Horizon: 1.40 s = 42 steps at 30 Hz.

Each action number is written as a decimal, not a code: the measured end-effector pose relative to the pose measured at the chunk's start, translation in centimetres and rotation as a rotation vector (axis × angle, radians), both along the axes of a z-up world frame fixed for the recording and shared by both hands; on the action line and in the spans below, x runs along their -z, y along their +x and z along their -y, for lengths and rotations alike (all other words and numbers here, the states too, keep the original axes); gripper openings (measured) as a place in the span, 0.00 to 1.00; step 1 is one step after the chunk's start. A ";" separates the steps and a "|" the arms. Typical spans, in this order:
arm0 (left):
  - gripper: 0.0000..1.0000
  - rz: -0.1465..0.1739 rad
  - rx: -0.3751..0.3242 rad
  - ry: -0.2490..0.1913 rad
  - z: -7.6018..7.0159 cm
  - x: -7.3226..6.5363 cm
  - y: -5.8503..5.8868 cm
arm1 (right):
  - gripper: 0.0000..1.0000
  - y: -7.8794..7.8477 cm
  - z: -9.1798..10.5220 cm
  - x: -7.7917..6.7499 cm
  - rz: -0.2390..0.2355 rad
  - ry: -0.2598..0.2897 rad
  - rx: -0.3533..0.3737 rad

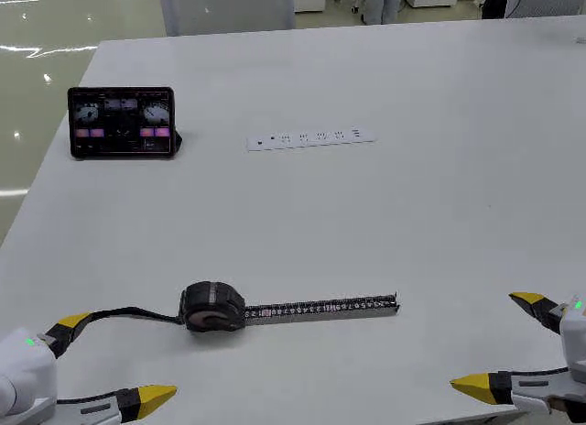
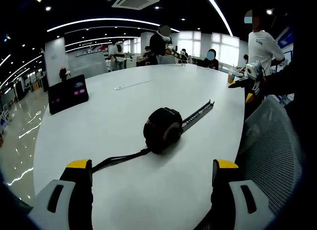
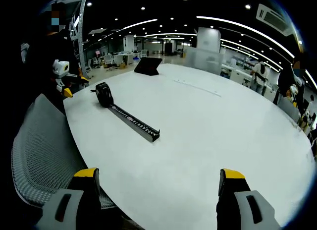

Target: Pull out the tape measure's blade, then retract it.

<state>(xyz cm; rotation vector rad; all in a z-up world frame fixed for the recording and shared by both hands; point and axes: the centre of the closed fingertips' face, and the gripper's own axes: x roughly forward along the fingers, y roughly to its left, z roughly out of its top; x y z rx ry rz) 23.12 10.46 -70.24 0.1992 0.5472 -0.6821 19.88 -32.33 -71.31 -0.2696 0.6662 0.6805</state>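
Note:
A black tape measure point(image 1: 212, 306) lies on the white table point(image 1: 366, 205), with its blade point(image 1: 320, 308) pulled out to the right and lying flat. A black strap point(image 1: 128, 312) trails left from the case. My left gripper point(image 1: 114, 363) sits open at the lower left, just left of the strap end, holding nothing. In the left gripper view the case point(image 2: 162, 129) lies ahead between the open jaws, blade point(image 2: 198, 113) running away. My right gripper point(image 1: 504, 344) is open at the lower right, well right of the blade tip point(image 3: 153, 136). The right gripper view shows the case point(image 3: 103, 93) farther off.
A dark tablet point(image 1: 121, 123) stands propped at the table's far left. A white power strip point(image 1: 309, 138) lies flat at the middle back. A grey mesh chair point(image 3: 34, 155) stands by the near table edge. People stand beyond the table point(image 2: 163, 41).

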 end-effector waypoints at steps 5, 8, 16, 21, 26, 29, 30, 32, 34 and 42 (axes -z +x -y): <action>0.99 0.001 0.003 0.002 -0.1 -0.1 -0.1 | 0.99 -0.3 -0.2 -0.3 0.001 0.000 0.002; 0.99 0.001 0.000 0.004 -0.2 -0.1 -0.1 | 0.99 -0.4 -0.3 -0.3 0.000 0.001 0.000; 0.99 -0.002 -0.007 0.013 0.0 -0.5 0.1 | 0.99 -0.4 -0.6 -0.5 -0.007 -0.012 -0.025; 0.99 0.007 0.006 0.023 1.1 -1.2 1.0 | 0.99 0.8 -0.6 -1.3 -0.003 -0.018 -0.044; 0.99 -0.005 0.011 0.037 2.4 -1.6 2.0 | 0.99 2.3 -0.9 -2.0 0.010 -0.040 -0.071; 0.99 0.001 0.029 0.042 3.5 -1.8 2.5 | 0.99 3.3 -1.1 -2.3 0.016 -0.050 -0.095; 0.99 0.002 0.031 0.047 3.6 -1.9 2.6 | 0.99 3.4 -1.2 -2.4 0.018 -0.055 -0.102; 0.99 0.001 0.039 0.049 4.0 -2.0 3.0 | 0.99 3.8 -1.4 -2.5 0.013 -0.062 -0.120; 0.99 0.003 0.044 0.052 4.3 -2.0 3.4 | 0.99 4.2 -1.5 -2.6 0.012 -0.069 -0.137; 0.99 -0.006 0.030 0.037 5.2 -2.1 4.4 | 0.99 5.3 -2.1 -2.5 -0.005 -0.096 -0.192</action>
